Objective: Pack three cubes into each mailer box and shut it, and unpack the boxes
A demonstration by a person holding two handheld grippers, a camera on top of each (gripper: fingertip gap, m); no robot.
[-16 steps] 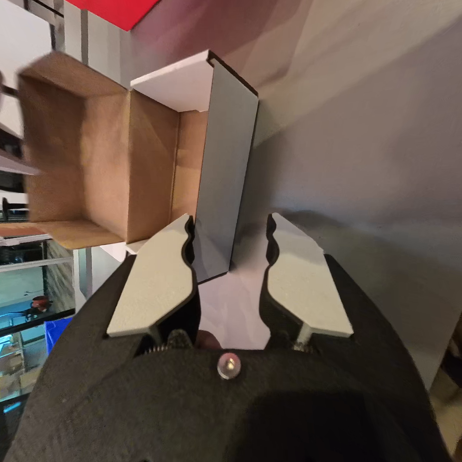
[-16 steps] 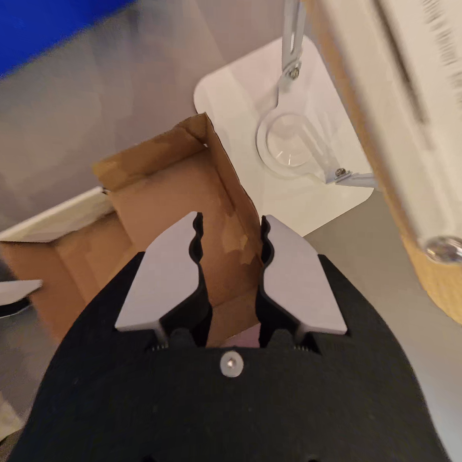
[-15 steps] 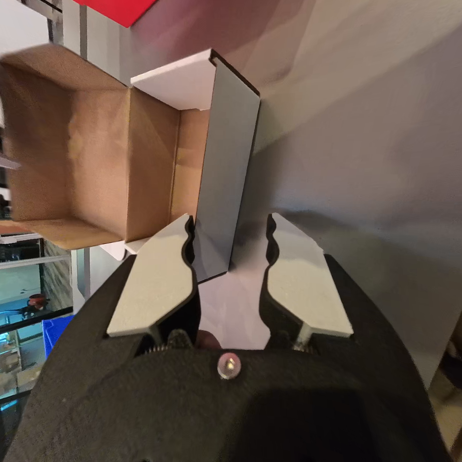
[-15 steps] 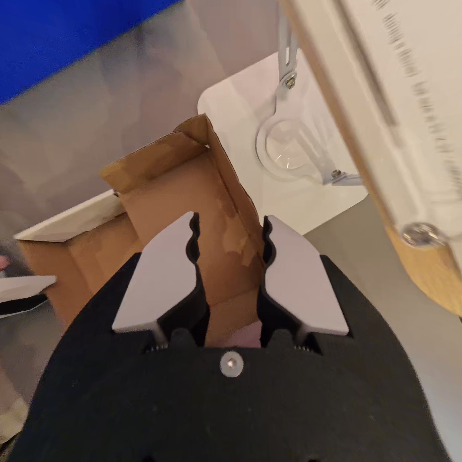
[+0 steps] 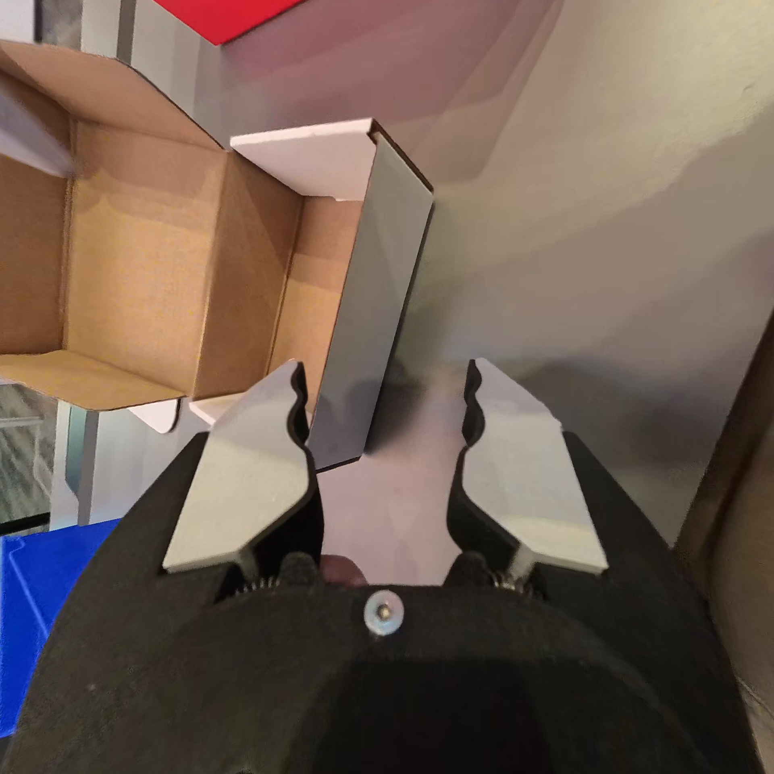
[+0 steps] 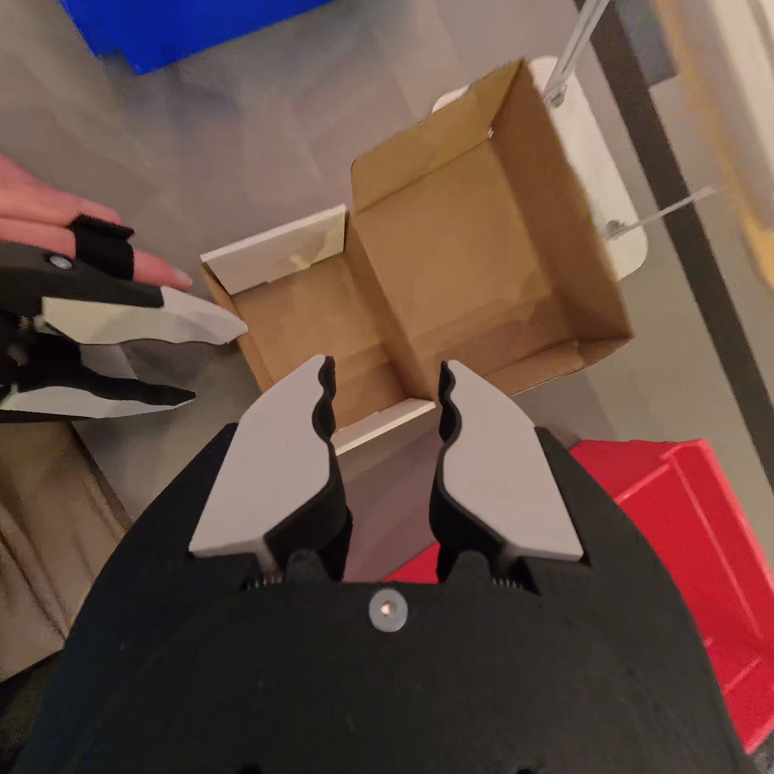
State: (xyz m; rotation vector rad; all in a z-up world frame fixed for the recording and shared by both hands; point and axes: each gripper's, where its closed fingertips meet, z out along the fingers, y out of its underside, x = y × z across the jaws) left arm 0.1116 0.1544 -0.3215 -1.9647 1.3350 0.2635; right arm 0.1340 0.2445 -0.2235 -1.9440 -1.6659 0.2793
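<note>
An open mailer box (image 5: 167, 272), brown inside and white outside, lies on the grey table with nothing in it. No cubes are in view. My left gripper (image 5: 385, 377) is open at the box's upright white front wall (image 5: 377, 293), which stands next to its left finger. In the right wrist view the box (image 6: 310, 335) shows its lid (image 6: 481, 259) folded back. My right gripper (image 6: 385, 377) is open and empty above the box's near white wall. The left gripper (image 6: 218, 362) shows there at the box's left side, held by a hand.
A red bin (image 6: 691, 544) sits near the right gripper and shows at the top of the left wrist view (image 5: 234, 16). A blue bin (image 6: 188, 29) lies beyond the box, also low left in the left wrist view (image 5: 42, 586). A white stand base (image 6: 599, 176) lies under the lid's far edge.
The right gripper has pulled back from the lid's side flap, which was between its fingers. The lid now lies folded back. The left gripper has opened wider by the front wall.
</note>
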